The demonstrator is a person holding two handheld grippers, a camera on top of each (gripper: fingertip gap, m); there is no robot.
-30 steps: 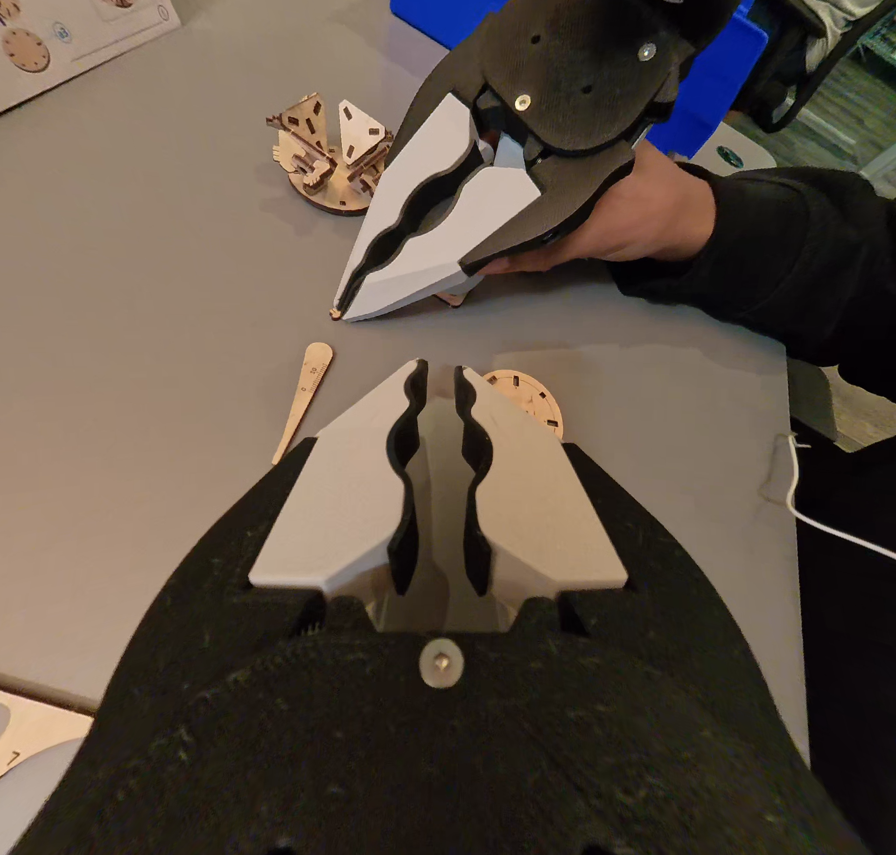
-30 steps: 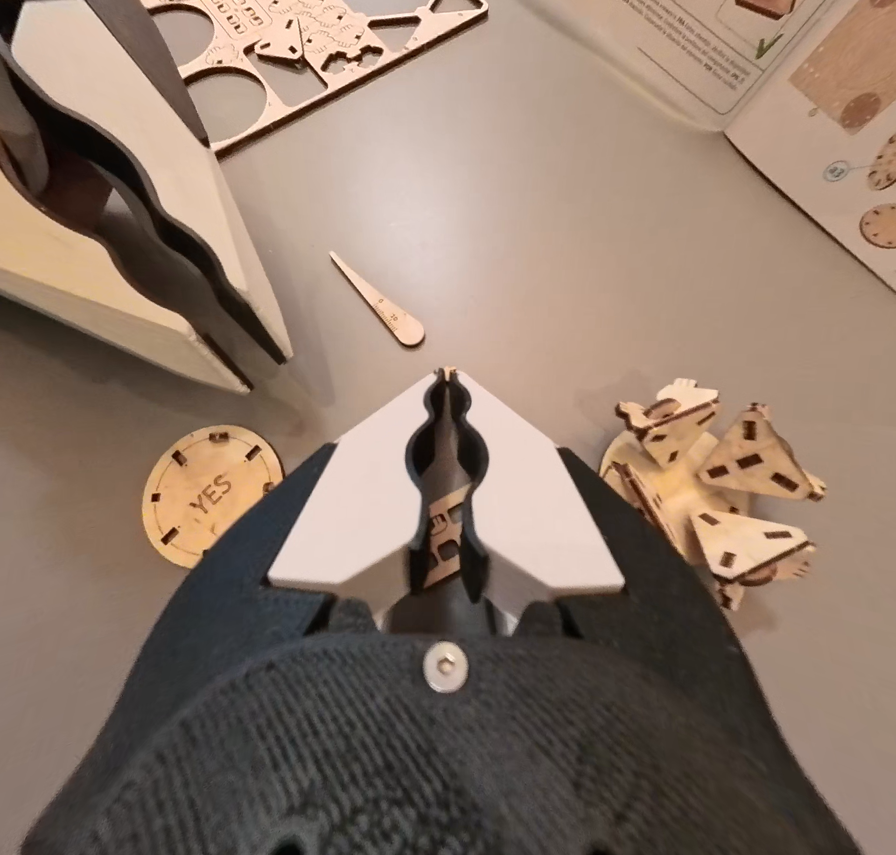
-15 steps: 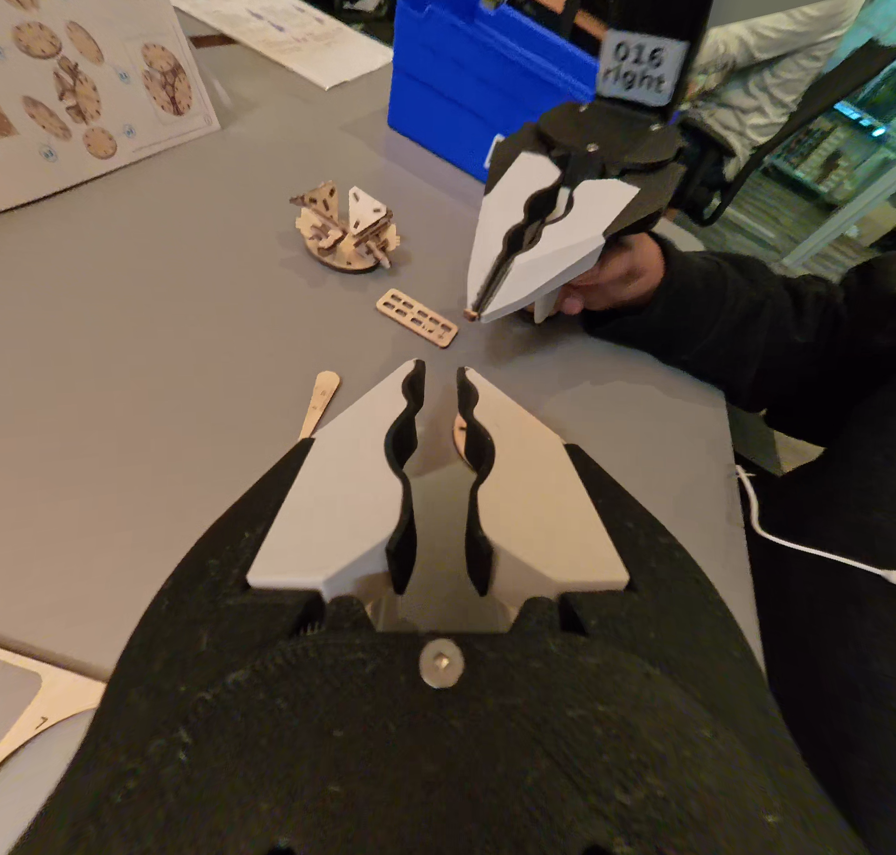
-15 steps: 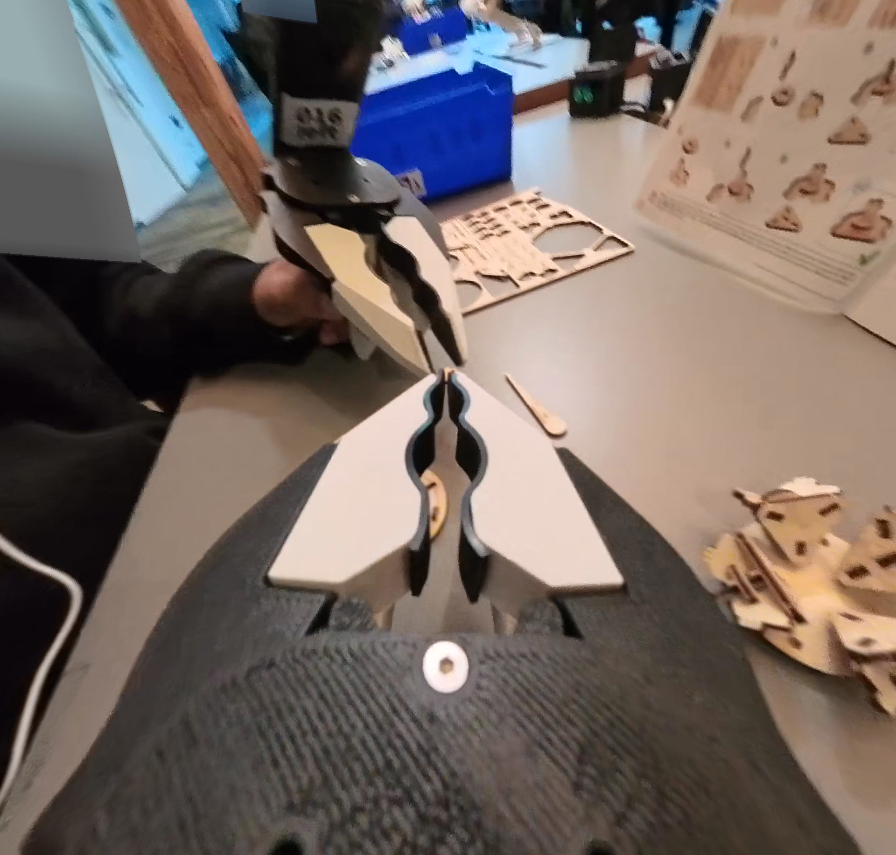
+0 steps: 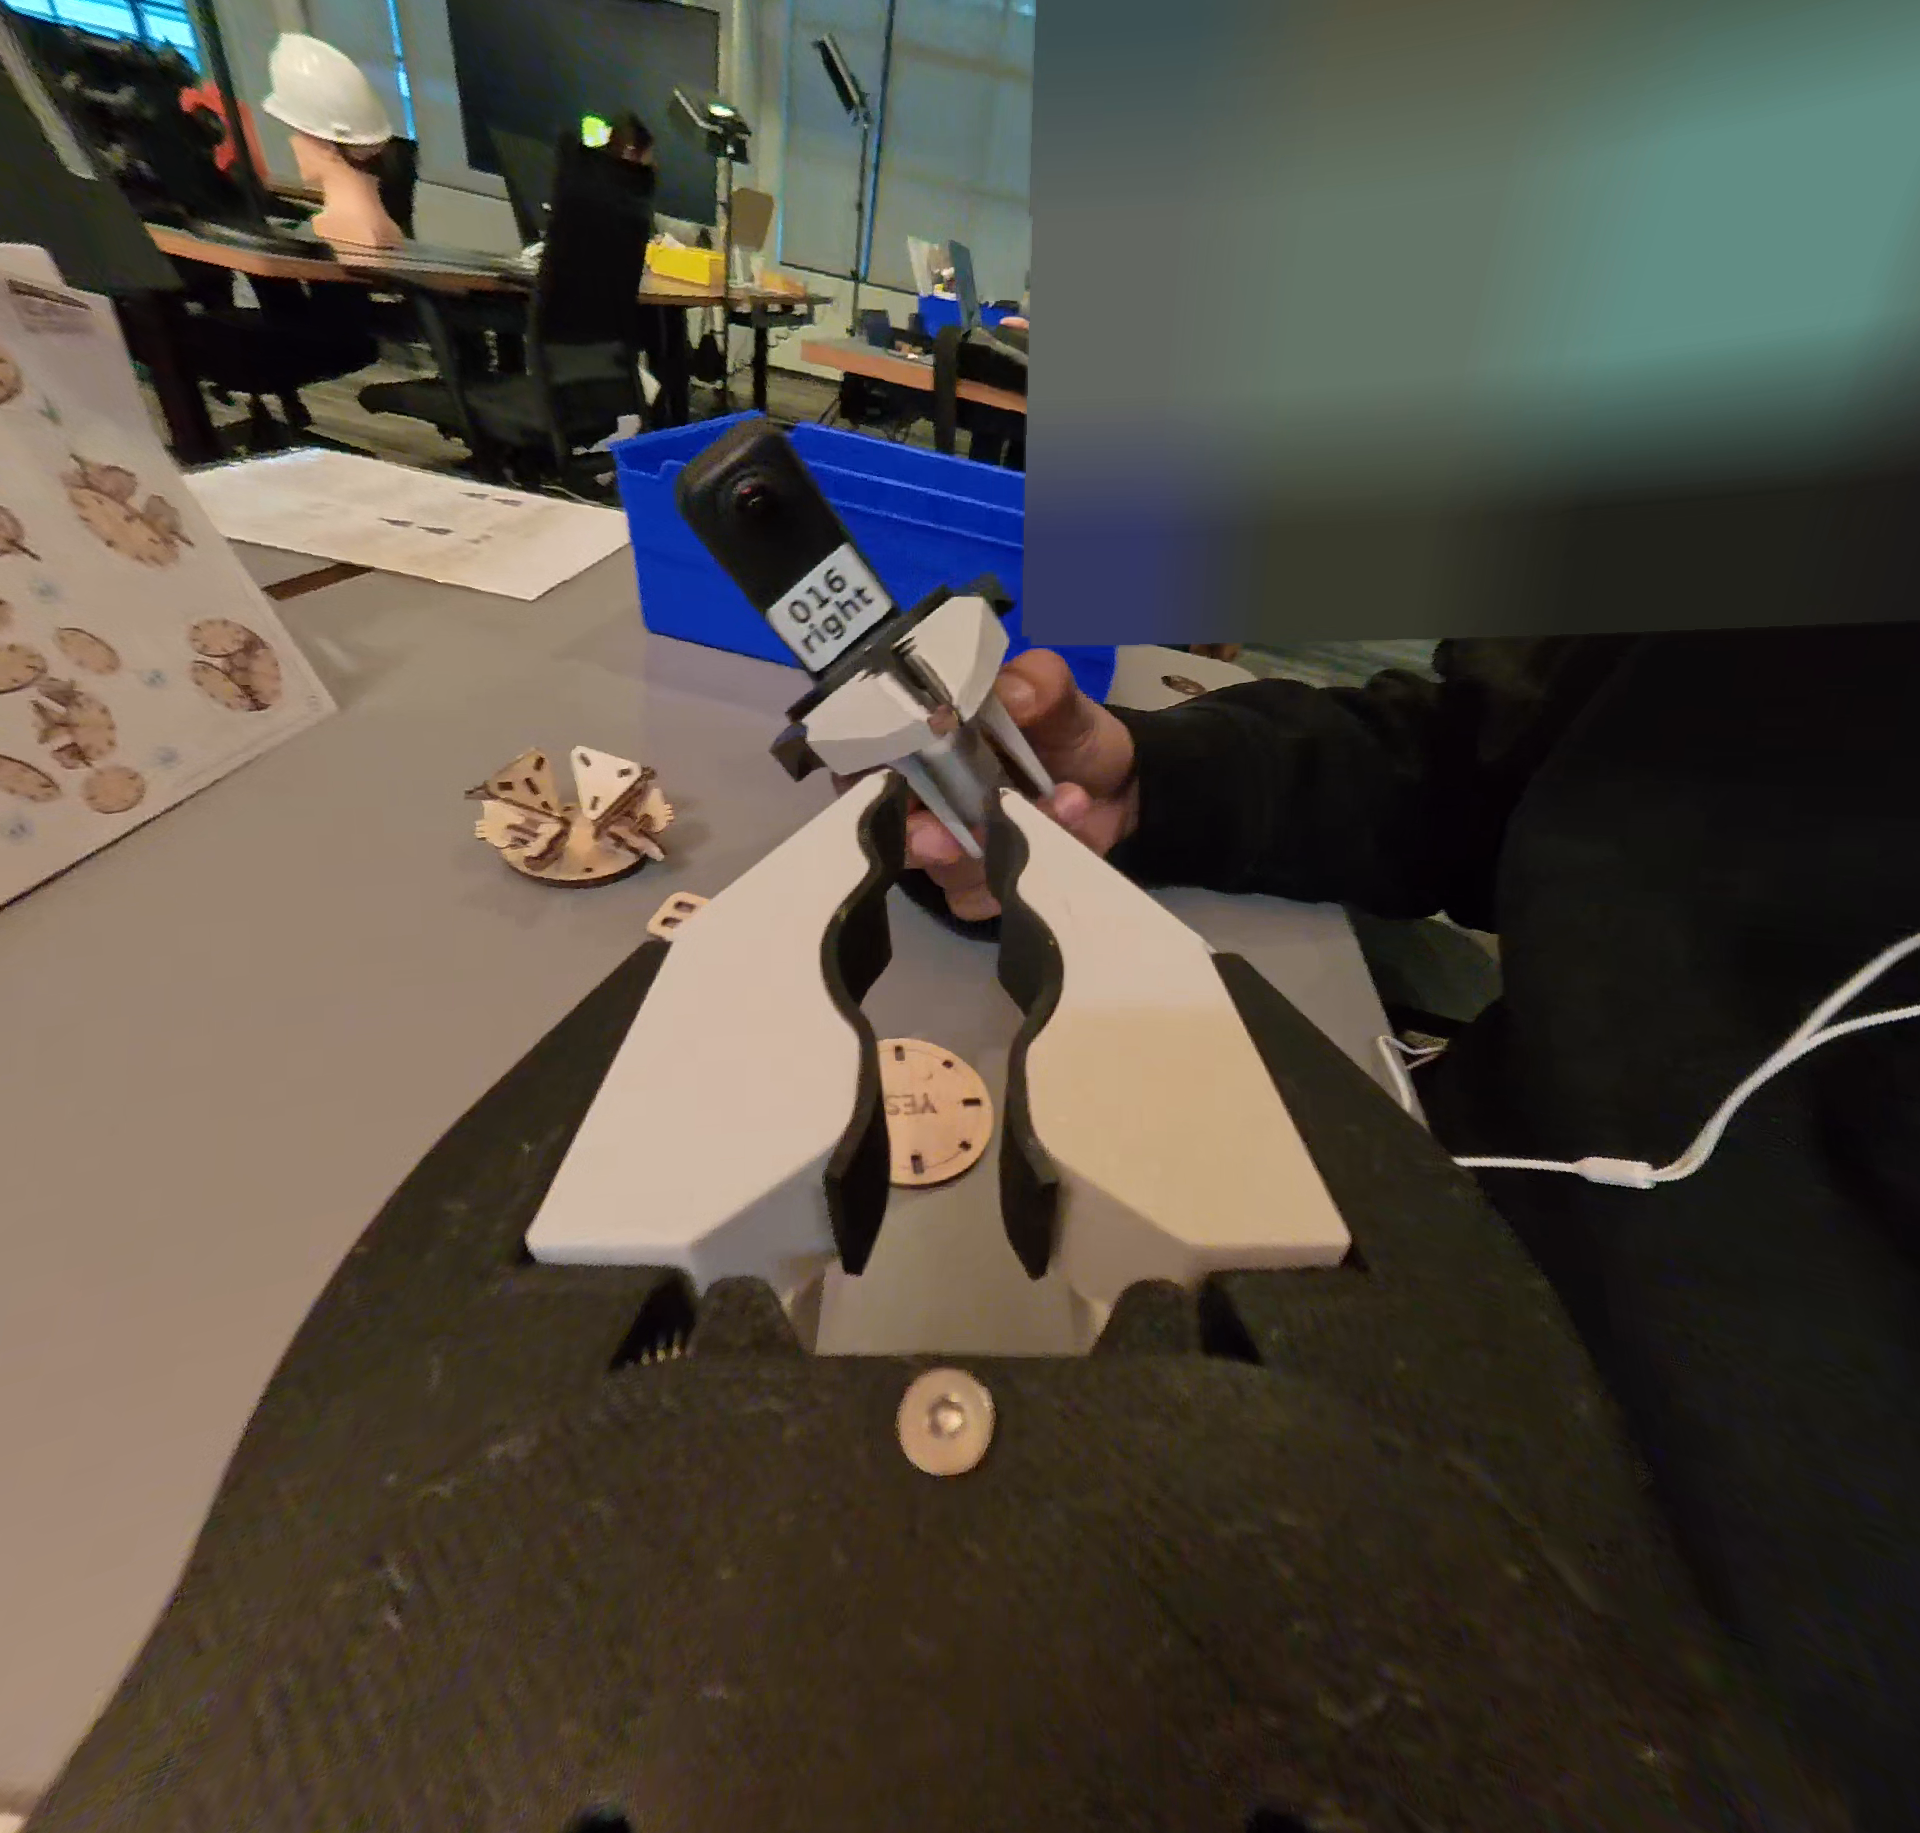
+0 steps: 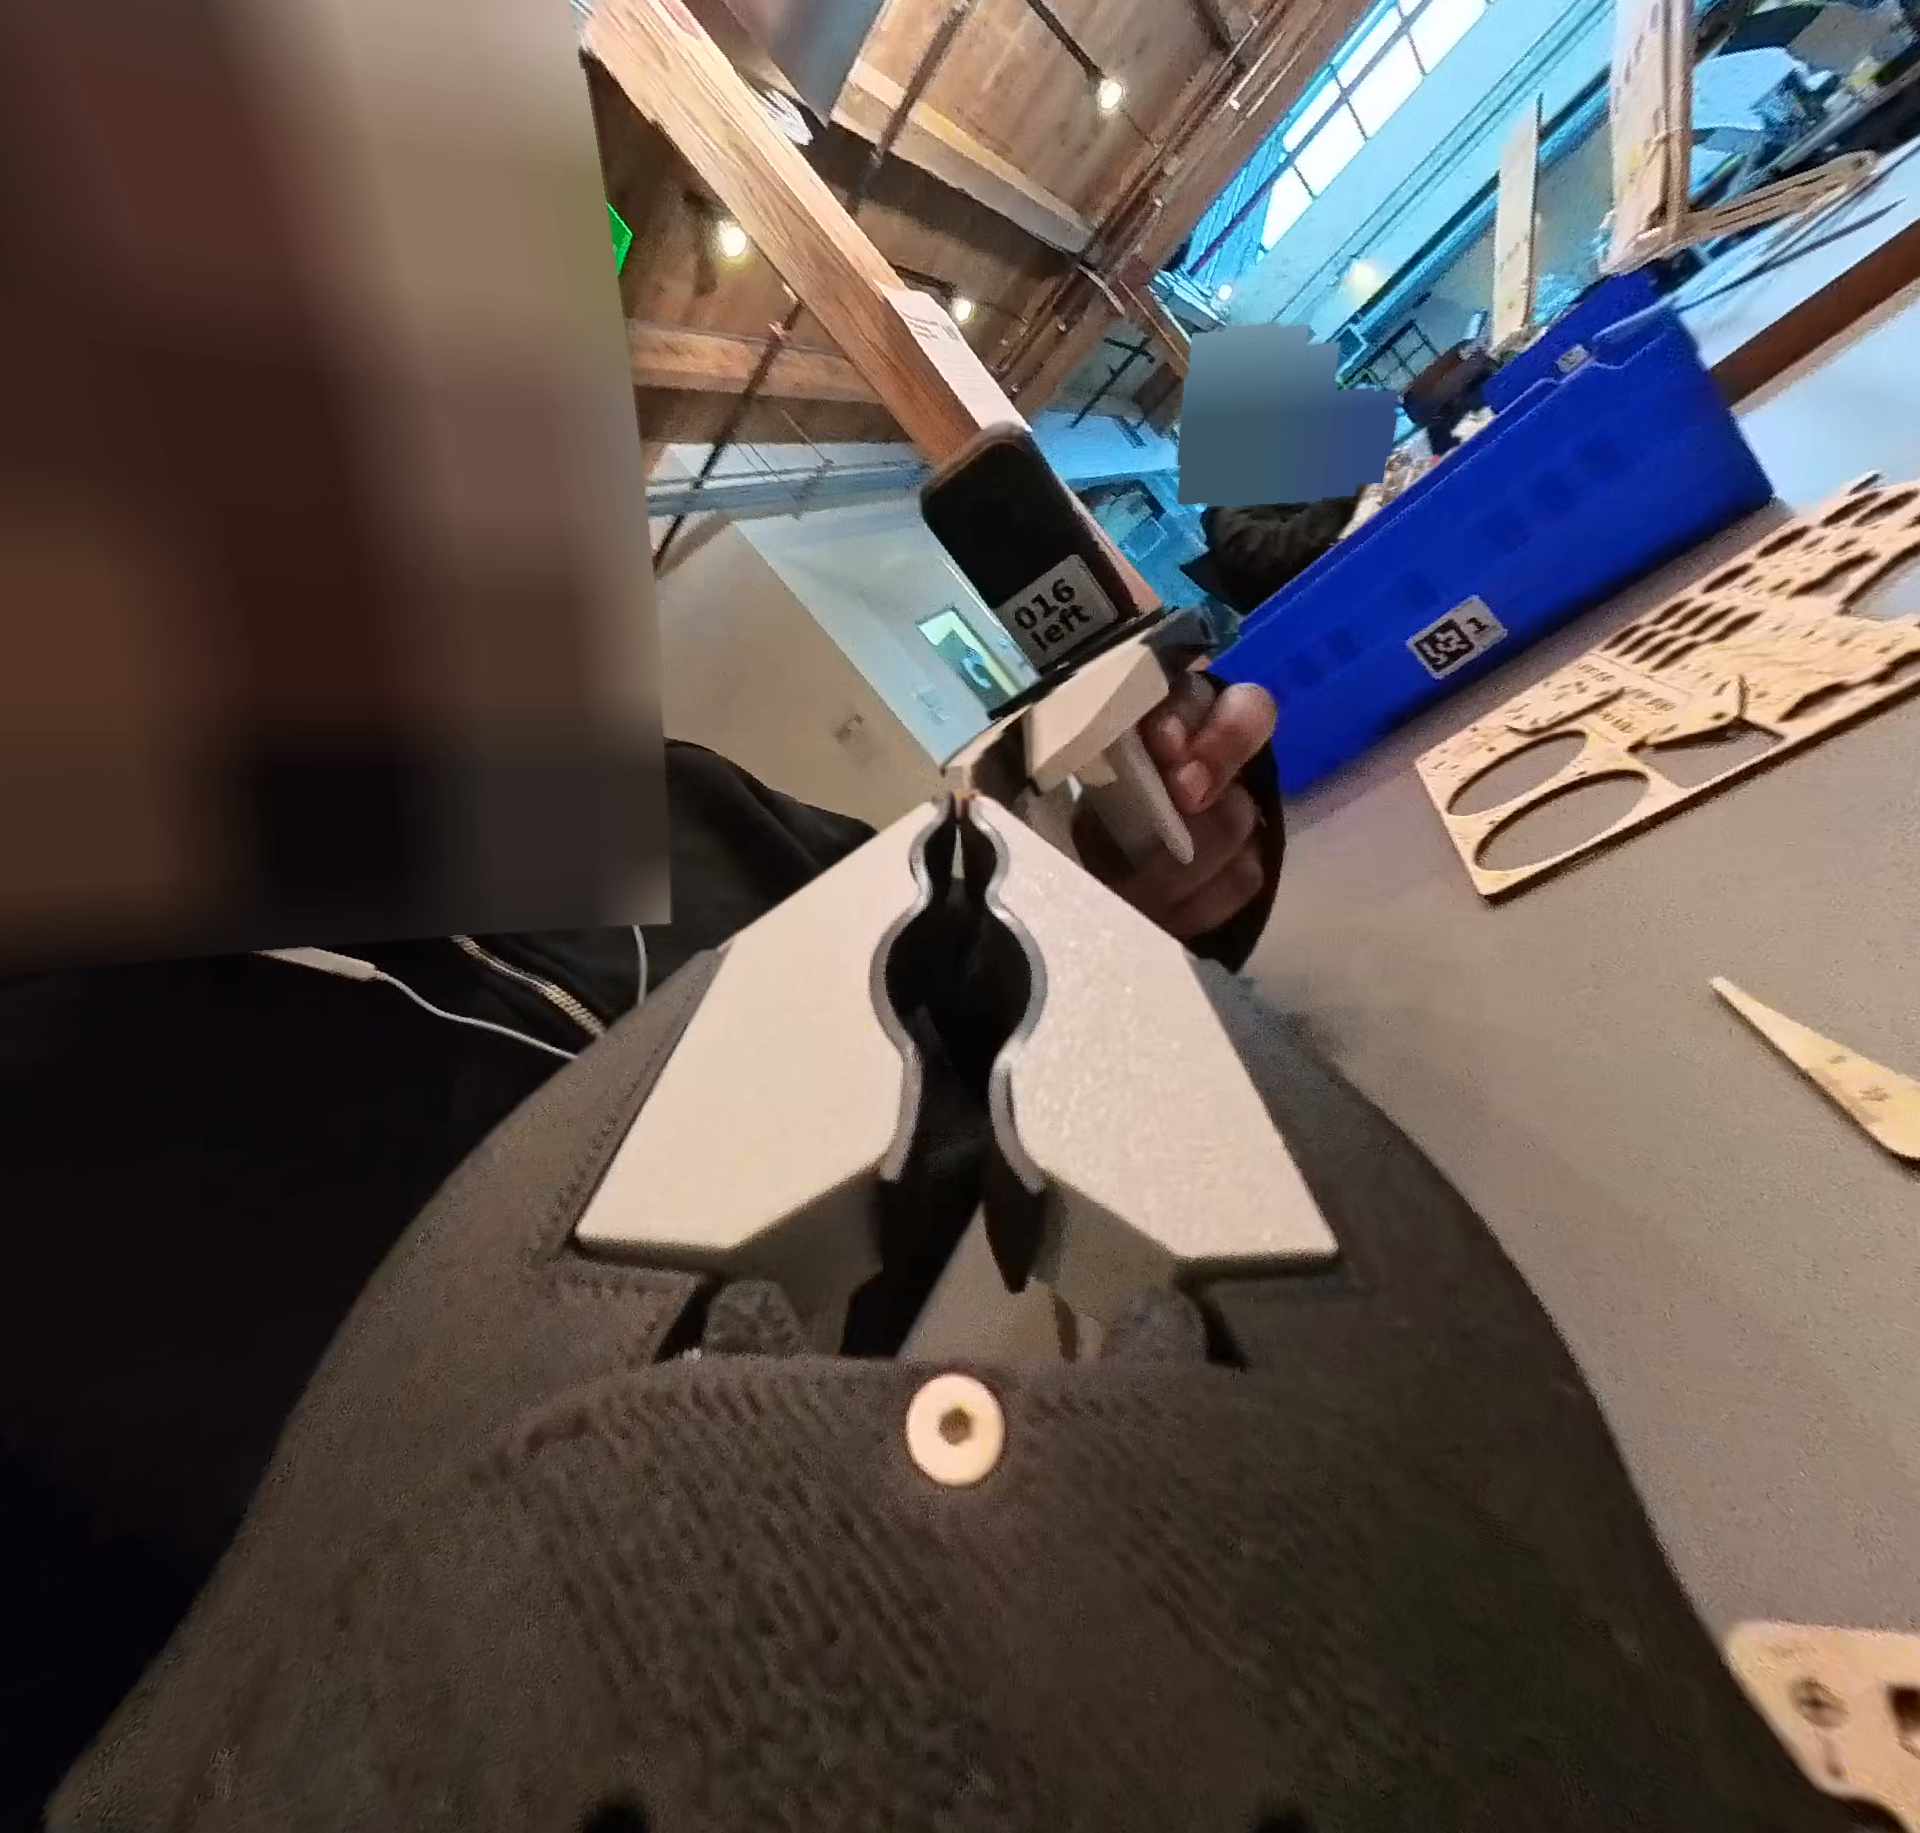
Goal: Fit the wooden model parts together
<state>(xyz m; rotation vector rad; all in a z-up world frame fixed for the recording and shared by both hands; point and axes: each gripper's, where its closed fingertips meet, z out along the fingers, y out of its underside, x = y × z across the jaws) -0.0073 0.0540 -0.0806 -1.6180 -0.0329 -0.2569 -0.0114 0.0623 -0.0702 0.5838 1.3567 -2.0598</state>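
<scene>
Jaws on the left gripper [image 5: 940, 796] stand a little apart with nothing between them. Through the gap a round wooden disc [image 5: 933, 1108] lies flat on the grey surface [image 5: 260, 1004]. A slotted strip [image 5: 675, 916] sits just left, and an assembled wooden model [image 5: 569, 827] farther off.

Over to the right view. The right gripper [image 6: 964, 807] has its jaws closed, raised off the surface. A speck of tan wood [image 6: 964, 797] shows at the very tip, seemingly a thin piece pinched edge-on. That's a slim hold, and both tools point nearly tip to tip. One nudge or twist could flick it loose.
</scene>
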